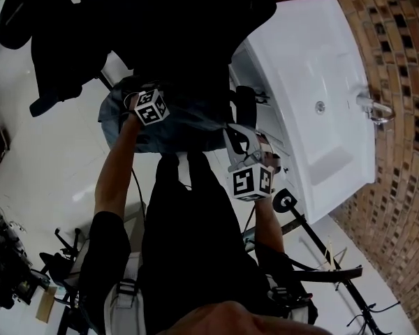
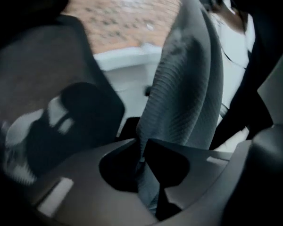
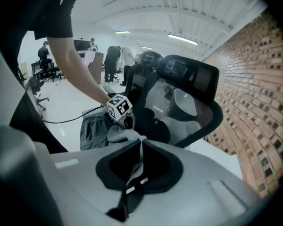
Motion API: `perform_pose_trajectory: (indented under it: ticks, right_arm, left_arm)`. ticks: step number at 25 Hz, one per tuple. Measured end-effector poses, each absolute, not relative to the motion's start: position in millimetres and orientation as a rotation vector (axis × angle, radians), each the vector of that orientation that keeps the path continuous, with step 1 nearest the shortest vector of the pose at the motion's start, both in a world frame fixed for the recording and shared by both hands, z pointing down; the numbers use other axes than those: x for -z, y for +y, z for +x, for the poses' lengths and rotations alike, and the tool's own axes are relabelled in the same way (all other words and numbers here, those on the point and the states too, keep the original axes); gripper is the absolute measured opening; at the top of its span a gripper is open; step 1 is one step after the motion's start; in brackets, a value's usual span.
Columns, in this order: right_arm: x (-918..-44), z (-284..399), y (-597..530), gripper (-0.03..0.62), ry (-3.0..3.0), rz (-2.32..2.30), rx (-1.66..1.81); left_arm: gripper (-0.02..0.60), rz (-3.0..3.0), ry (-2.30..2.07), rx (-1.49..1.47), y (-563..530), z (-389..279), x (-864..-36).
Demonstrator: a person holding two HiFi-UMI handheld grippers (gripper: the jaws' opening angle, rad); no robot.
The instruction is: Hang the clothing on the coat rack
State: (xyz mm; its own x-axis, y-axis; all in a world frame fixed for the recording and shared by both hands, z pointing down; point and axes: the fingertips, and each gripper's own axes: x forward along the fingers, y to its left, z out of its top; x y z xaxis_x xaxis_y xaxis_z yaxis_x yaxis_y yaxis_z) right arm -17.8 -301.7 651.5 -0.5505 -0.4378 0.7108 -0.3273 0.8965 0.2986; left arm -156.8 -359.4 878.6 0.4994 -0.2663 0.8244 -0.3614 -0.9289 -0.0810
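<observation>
A grey-blue garment (image 1: 171, 121) hangs bunched between my two grippers, in front of a black office chair (image 1: 195, 40). My left gripper (image 1: 148, 110), with its marker cube on top, is shut on the left part of the cloth. In the left gripper view the ribbed grey fabric (image 2: 188, 79) rises out of the closed left gripper (image 2: 144, 161). My right gripper (image 1: 243, 149) pinches the other side. In the right gripper view a thin edge of the garment (image 3: 127, 136) runs into the shut right gripper (image 3: 140, 147), and the left gripper's cube (image 3: 119, 106) shows beyond it.
A white basin (image 1: 314, 96) stands at the right against a brick wall (image 1: 398, 82). Dark clothes (image 1: 49, 40) hang at the upper left. A black stand with legs (image 1: 321, 271) is on the floor at the lower right. People and chairs are far across the room (image 3: 108, 60).
</observation>
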Motion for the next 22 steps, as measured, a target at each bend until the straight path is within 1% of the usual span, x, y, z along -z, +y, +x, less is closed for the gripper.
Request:
perform_pose_trajectory:
  ticks: [2,5,8,11,13,16,19,22]
  right_arm:
    - [-654.4,-1.6,-307.0,0.009,-2.203,0.613,0.121]
    - [-654.5,12.6,-316.3,0.009,-2.236,0.719,-0.003]
    - [-636.9,15.1,-324.8,0.009,-2.352,0.819,-0.142]
    - [-589.7,18.7,-325.7,0.009,-2.491,0.939,-0.195]
    - [-543.1,22.0,-321.4,0.009,-2.590,1.047,-0.172]
    - [-472.0,40.7,-297.5,0.009,-2.662,1.228,-0.102]
    - [-410.6,62.9,-249.7,0.009,-2.672,1.400,0.019]
    - [-361.0,75.2,-188.4,0.009,-2.619,1.626,0.087]
  left_arm:
    - [0.035,2.572,-0.902,-1.151,-374.2,-182.0,-840.2]
    - [0.035,2.503,-1.286,-0.714,-372.4,-223.2,-760.9]
    - [0.033,2.466,-1.507,-0.332,-353.9,-245.8,-661.1]
    - [0.031,2.516,-1.587,-0.074,-332.4,-250.7,-570.3]
    - [0.031,2.608,-1.550,0.119,-321.6,-246.0,-513.9]
    - [0.031,2.790,-1.372,0.384,-302.6,-222.0,-433.9]
    - [0.031,2.915,-1.087,0.603,-276.1,-198.1,-370.4]
    - [0.031,2.988,-0.731,0.756,-251.6,-180.4,-324.2]
